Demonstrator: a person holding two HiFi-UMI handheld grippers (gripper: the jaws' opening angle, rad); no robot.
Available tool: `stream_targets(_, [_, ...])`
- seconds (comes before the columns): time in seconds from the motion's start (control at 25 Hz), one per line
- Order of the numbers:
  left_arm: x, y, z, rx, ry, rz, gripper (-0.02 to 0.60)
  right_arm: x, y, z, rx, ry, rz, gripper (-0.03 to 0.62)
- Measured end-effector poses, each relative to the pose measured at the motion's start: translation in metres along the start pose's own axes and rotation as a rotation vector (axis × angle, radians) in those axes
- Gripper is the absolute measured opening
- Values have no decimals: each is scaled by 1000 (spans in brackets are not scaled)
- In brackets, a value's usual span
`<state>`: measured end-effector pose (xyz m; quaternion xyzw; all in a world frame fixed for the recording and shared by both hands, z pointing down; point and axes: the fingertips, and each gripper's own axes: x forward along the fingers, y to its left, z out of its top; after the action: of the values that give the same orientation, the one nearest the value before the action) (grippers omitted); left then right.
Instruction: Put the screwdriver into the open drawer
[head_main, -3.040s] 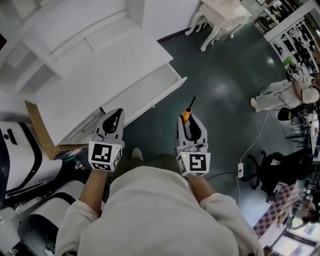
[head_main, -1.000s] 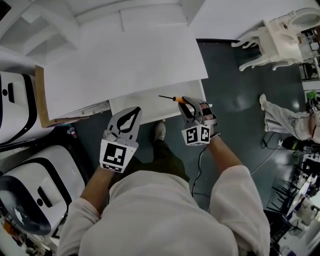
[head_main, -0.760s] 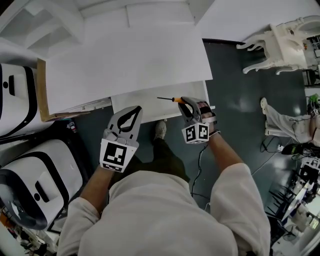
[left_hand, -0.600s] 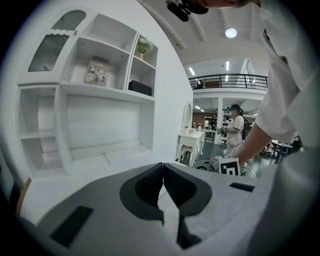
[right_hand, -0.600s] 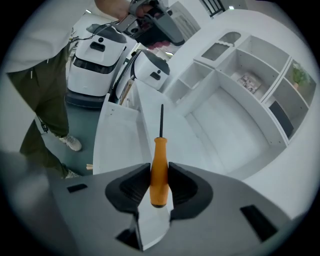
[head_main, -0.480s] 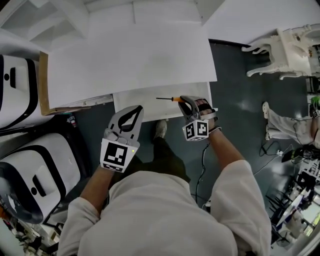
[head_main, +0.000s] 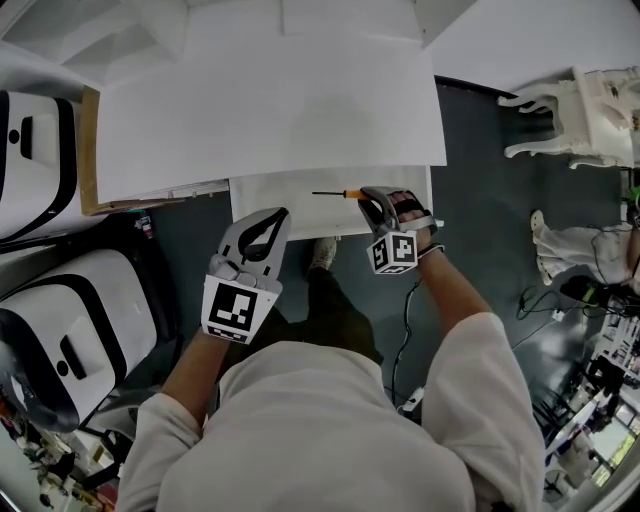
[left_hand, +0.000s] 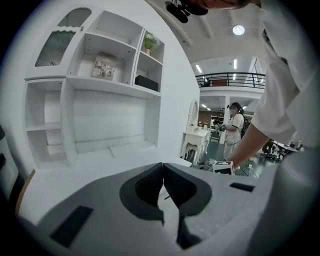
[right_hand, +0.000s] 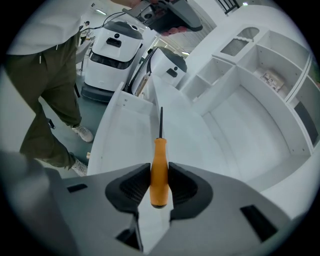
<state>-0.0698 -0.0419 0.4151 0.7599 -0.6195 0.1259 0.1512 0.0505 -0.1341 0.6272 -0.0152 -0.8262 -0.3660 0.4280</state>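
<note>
The screwdriver (right_hand: 159, 170) has an orange handle and a thin black shaft (head_main: 326, 193). My right gripper (right_hand: 160, 175) is shut on the handle, and the shaft points away from me over the open white drawer (right_hand: 125, 135). In the head view the right gripper (head_main: 378, 207) hangs over the right part of the drawer (head_main: 290, 210), with the shaft lying leftward along it. My left gripper (head_main: 266, 228) is at the drawer's front edge, left of the right one, with its jaws (left_hand: 163, 169) closed tip to tip on nothing.
The white desk top (head_main: 260, 110) spreads behind the drawer, with a shelved hutch (left_hand: 100, 90) above it. Two white machines (head_main: 70, 330) stand at the left. A white chair (head_main: 590, 110) and cables (head_main: 545, 295) are on the dark floor at the right. My shoe (head_main: 322, 254) is below the drawer.
The right gripper has sunk with the screwdriver towards the drawer and rolled, so the shaft now lies level to the left. The left gripper has barely shifted.
</note>
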Motion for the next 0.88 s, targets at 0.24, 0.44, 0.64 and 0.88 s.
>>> stream_targets(0.24, [6, 3, -13, -20, 25, 11, 6, 15, 14, -4, -15, -2, 44, 118])
stream_targets(0.44, [15, 6, -22, -42, 42, 23, 6, 31, 22, -11, -36, -6, 84, 118])
stream_targets(0.64, [24, 11, -33, -66, 64, 37, 6, 48, 30, -18, -49, -9, 120, 118])
stream_targets(0.88, [31, 16, -42, -89, 86, 55, 6, 64, 39, -22, -64, -20, 160, 118])
